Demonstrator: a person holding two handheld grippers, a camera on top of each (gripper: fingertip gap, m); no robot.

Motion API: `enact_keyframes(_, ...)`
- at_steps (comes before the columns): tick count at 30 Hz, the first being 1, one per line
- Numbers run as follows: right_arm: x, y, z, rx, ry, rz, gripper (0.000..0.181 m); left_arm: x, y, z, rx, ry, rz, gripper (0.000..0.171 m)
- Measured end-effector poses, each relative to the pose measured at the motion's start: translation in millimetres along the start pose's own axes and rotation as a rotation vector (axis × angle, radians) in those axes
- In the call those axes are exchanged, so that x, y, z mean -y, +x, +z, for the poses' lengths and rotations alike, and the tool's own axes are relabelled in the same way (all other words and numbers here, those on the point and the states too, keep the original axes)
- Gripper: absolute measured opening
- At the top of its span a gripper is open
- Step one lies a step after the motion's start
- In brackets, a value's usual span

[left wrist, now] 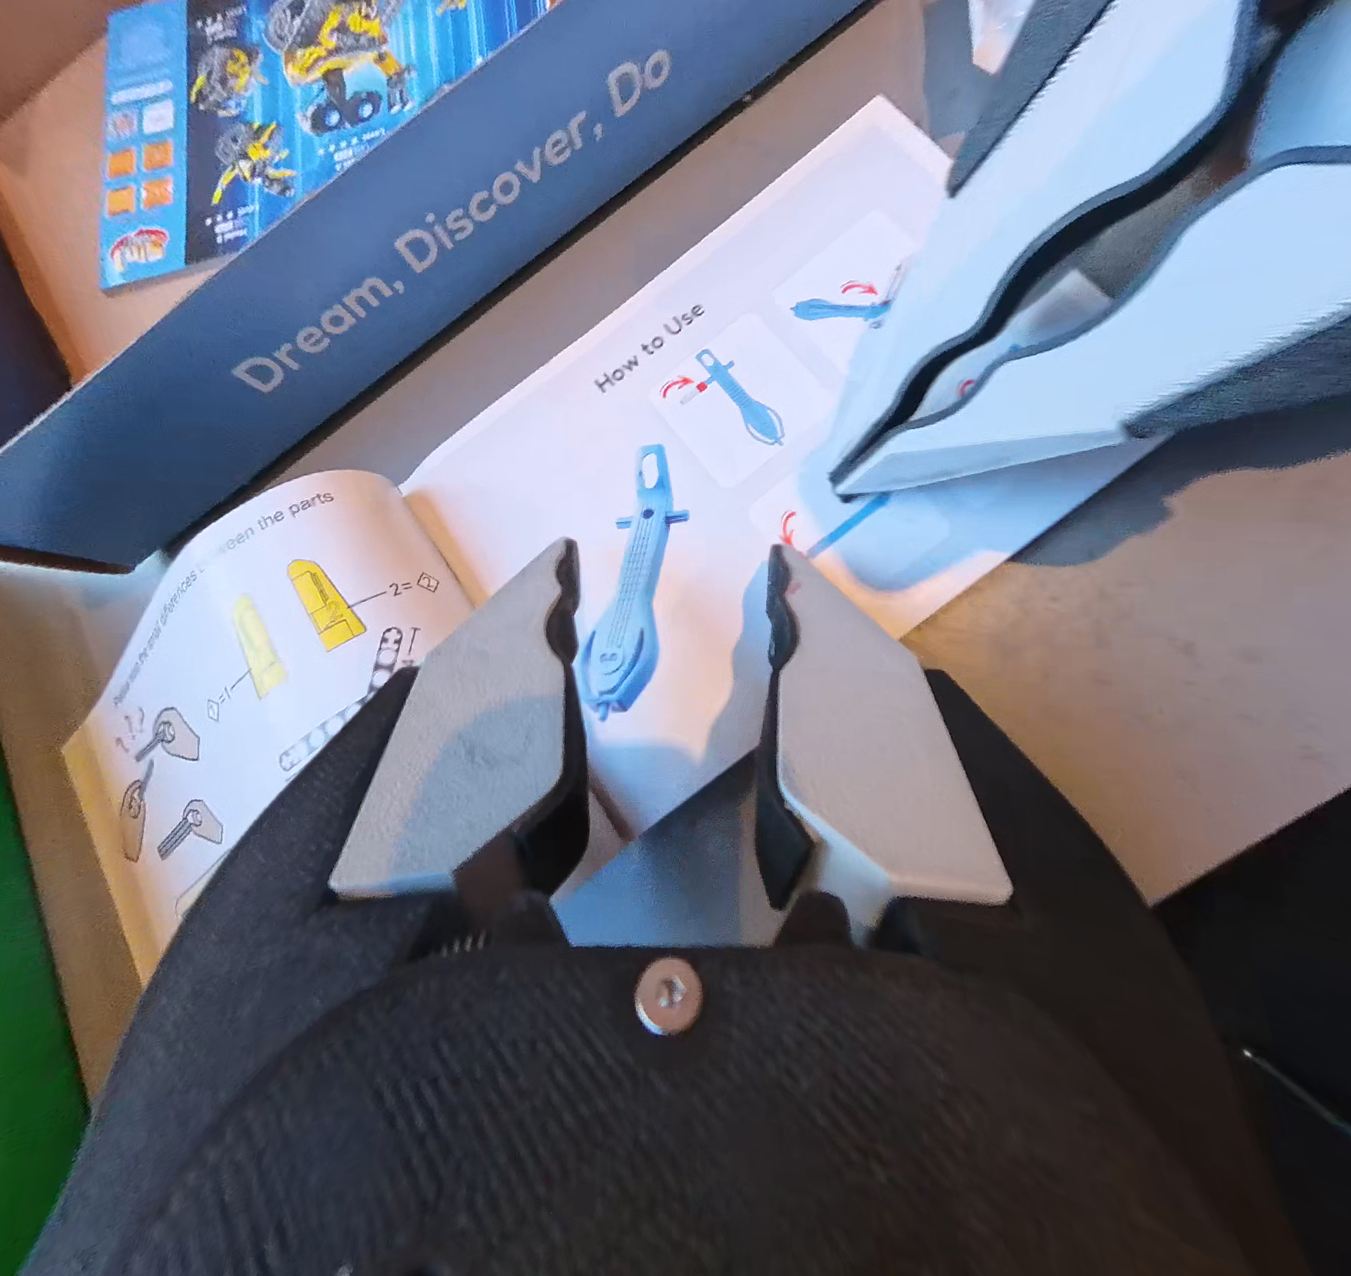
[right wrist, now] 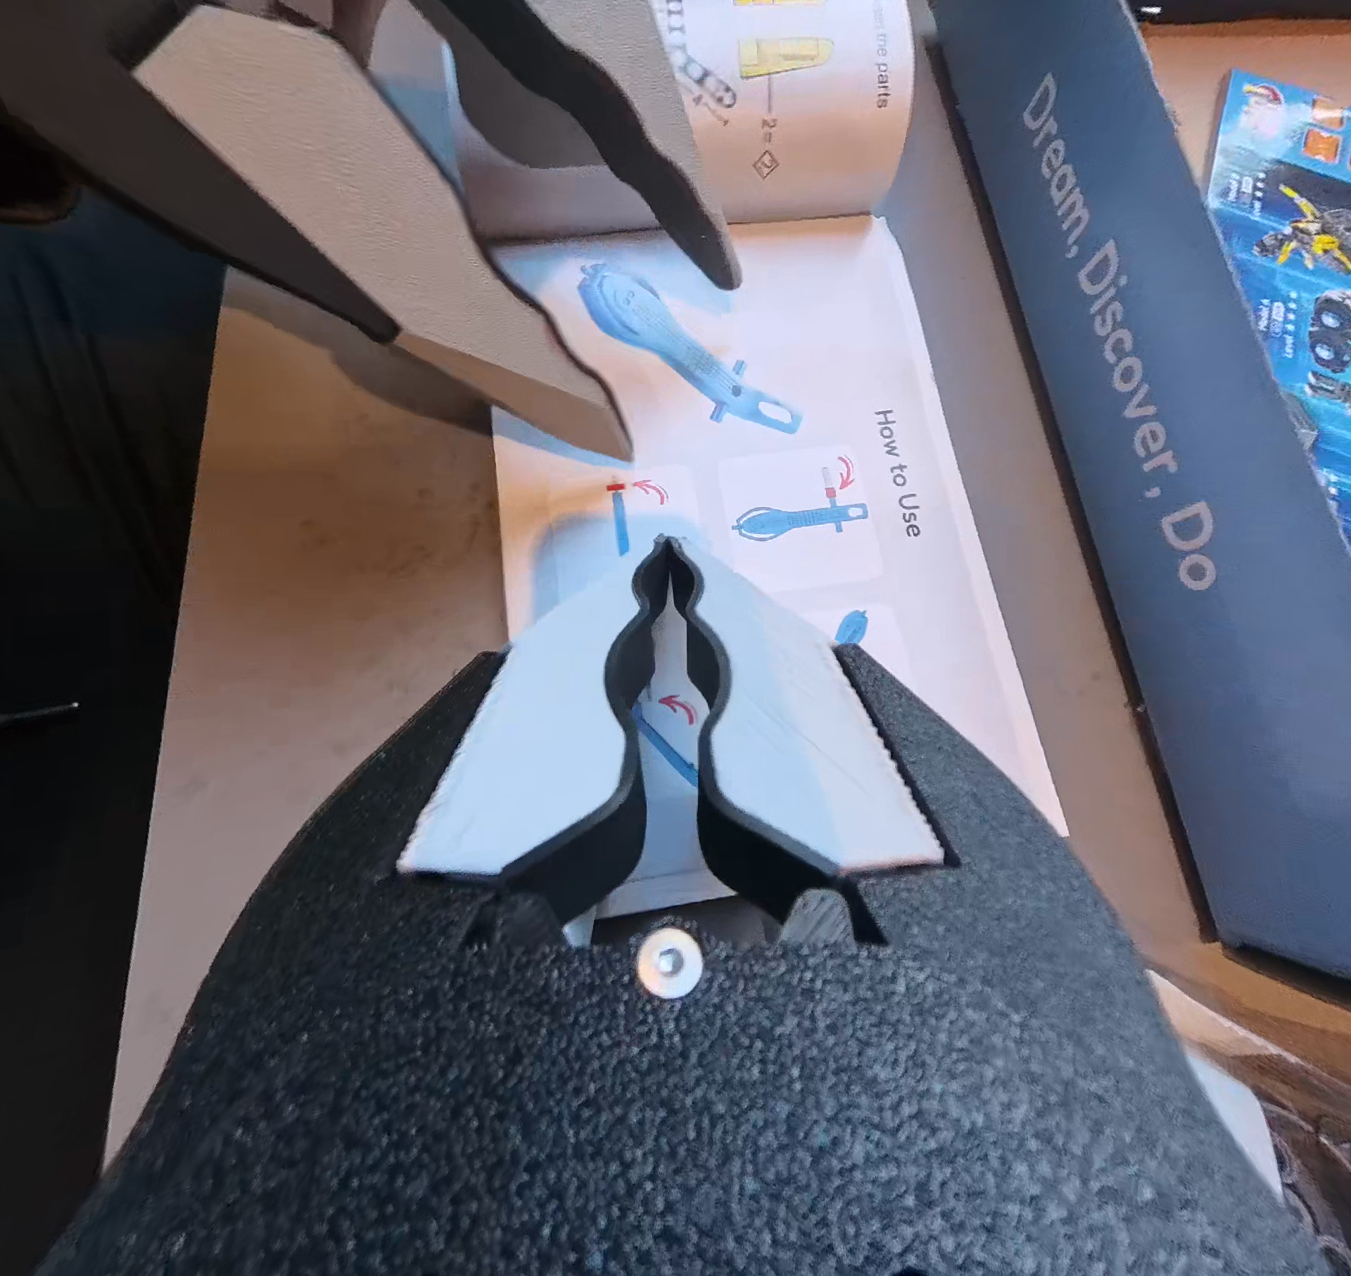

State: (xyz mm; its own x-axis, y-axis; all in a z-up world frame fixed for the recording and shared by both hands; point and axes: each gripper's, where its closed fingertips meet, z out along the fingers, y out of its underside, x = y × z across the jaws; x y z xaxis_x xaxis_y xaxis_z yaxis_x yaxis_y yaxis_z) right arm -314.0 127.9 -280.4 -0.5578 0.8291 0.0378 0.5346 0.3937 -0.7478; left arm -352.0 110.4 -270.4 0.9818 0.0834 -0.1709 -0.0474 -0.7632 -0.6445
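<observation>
A pale wooden tabletop [right wrist: 329, 583] carries an open instruction booklet [left wrist: 555, 481], with a dark blue box flap [left wrist: 453, 218] bearing pale lettering lying along its far edge. Beyond that flap, inside a brown cardboard box [left wrist: 58, 166], lies a glossy blue leaflet [left wrist: 292, 93] with pictures of yellow toy machines.

The booklet lies spread flat on one side, and its other page curls up into a roll. The flat page shows drawings of a blue tool with small red arrows; the curled page shows yellow parts and line sketches.

The left gripper [left wrist: 672, 568] hangs low over the flat page, angled down toward it, its two fingers spread wide apart. The large blue tool drawing shows in the gap between them. Whether the fingertips [left wrist: 563, 568] touch the paper cannot be told.

The right gripper [right wrist: 669, 554] comes in from the opposite end of the booklet, also tilted down, its tips set on the flat page near the outer edge. Its fingers are pressed together at the tips, and a strip of the page shows through the wavy gap behind them; it appears to be pinching the sheet there. In the left wrist view the same gripper [left wrist: 841, 481] points down onto the page.
</observation>
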Motion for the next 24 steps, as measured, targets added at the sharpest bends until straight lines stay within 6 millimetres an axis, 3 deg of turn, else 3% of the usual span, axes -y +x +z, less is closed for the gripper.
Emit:
enact_keyframes(6, 7.3, 13.1, -6.4, -0.024, 0.068, 0.082, 0.000, -2.0, 9.3, 2.4, -0.038, -0.012, 0.048, 0.053)
enact_keyframes(11, 10.7, 19.0, -9.0, -0.032, 0.098, 0.115, 0.000, -2.7, 15.3, 5.3, -0.104, 0.000, 0.016, 0.043)
enact_keyframes(16, 11.5, 21.1, -9.4, -0.039, 0.104, 0.124, 0.002, -2.6, 0.3, 8.3, -0.037, 0.011, 0.008, 0.021)
enact_keyframes(20, 10.4, 21.8, -8.5, -0.039, 0.096, 0.133, 0.022, -0.9, -11.2, 13.7, 0.000, 0.035, -0.029, 0.004)
enact_keyframes(24, 7.7, 19.1, -5.2, -0.036, 0.069, 0.113, 0.045, 1.2, -14.7, 15.9, 0.001, 0.038, -0.055, 0.007)
